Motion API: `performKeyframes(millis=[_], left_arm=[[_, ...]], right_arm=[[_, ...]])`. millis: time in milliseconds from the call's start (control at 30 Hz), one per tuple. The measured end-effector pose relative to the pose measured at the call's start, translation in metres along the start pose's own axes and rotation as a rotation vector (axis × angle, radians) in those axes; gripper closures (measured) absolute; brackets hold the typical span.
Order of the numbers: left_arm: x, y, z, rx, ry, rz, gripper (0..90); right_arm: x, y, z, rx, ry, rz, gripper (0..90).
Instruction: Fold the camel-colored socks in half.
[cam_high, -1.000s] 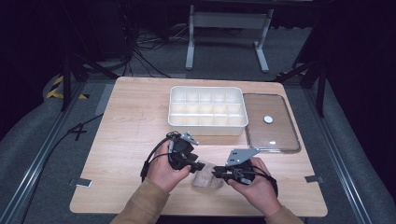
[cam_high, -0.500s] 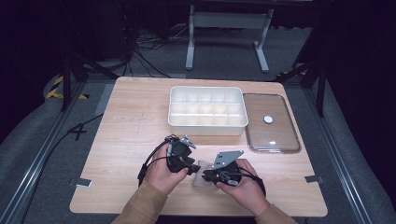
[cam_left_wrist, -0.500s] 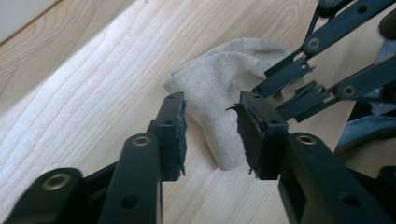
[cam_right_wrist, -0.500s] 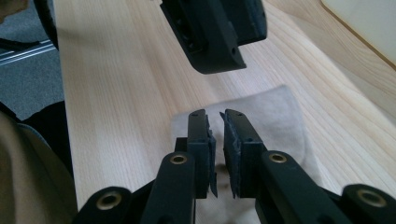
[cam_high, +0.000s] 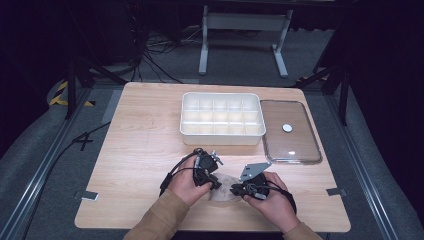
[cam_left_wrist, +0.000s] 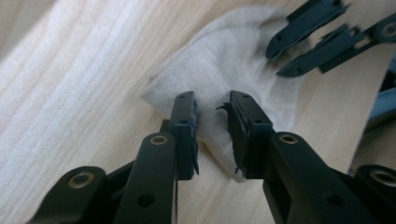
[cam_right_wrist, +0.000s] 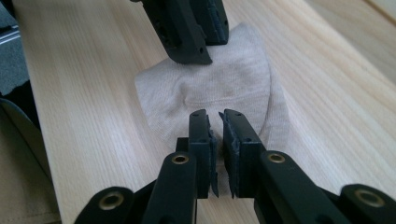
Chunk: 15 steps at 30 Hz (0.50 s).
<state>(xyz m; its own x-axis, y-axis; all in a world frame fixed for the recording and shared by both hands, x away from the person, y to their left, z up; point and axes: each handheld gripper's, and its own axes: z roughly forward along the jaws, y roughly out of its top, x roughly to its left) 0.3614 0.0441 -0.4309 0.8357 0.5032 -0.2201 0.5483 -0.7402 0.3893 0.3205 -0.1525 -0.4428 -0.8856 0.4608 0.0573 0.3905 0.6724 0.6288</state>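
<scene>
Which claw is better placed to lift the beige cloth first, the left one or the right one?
Probably the right claw: its jaws stand nearly shut over the near edge of the cloth. The left claw has just been closing, but a gap remains around its fold.

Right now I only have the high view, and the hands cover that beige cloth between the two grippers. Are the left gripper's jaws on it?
Observer: Not gripping yet. The left gripper has the cloth between its jaws. They have just been closing, but a clear gap shows between the pads.
Operator: And the right one?
Observer: The right gripper sits at the opposite edge of the cloth, jaws almost together. I cannot tell whether they pinch it.
Operator: Is the cloth lying flat?
Observer: No, it lies rumpled on the table, with a raised fold at the left jaws.
</scene>
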Motion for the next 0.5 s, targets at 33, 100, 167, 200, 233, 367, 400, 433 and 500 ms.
performKeyframes(millis=[33, 100, 167, 200, 233, 367, 400, 433, 500], left_arm=[[0.000, 0.000, 0.000, 0.000, 0.000, 0.000, 72.1], [0.000, 0.001, 0.006, 0.025, 0.013, 0.006, 72.2], [0.000, 0.002, 0.010, 0.037, 0.023, 0.003, 72.6], [0.000, 0.002, 0.012, 0.042, 0.025, 0.006, 72.7], [0.000, 0.002, 0.013, 0.046, 0.028, 0.007, 72.9], [0.000, 0.001, 0.013, 0.046, 0.025, -0.002, 72.8], [0.000, 0.001, 0.012, 0.047, 0.023, -0.001, 72.5], [0.000, 0.001, 0.012, 0.045, 0.021, -0.001, 72.1], [0.000, 0.001, 0.011, 0.042, 0.017, 0.001, 70.3]], right_arm=[[0.000, 0.000, 0.000, 0.000, 0.000, 0.000, 82.0], [-0.002, -0.004, 0.002, 0.015, -0.003, 0.005, 81.5], [-0.005, -0.008, 0.005, 0.016, -0.004, 0.010, 81.3], [-0.006, -0.009, 0.005, 0.013, 0.002, 0.018, 81.2], [-0.007, -0.010, 0.006, 0.007, 0.007, 0.023, 81.3], [-0.011, -0.012, 0.005, 0.004, 0.005, 0.020, 80.3], [-0.012, -0.013, 0.005, 0.002, -0.001, 0.015, 79.9], [-0.012, -0.013, 0.004, 0.003, -0.006, 0.014, 79.7], [-0.013, -0.013, 0.003, 0.006, -0.008, 0.012, 79.3]])
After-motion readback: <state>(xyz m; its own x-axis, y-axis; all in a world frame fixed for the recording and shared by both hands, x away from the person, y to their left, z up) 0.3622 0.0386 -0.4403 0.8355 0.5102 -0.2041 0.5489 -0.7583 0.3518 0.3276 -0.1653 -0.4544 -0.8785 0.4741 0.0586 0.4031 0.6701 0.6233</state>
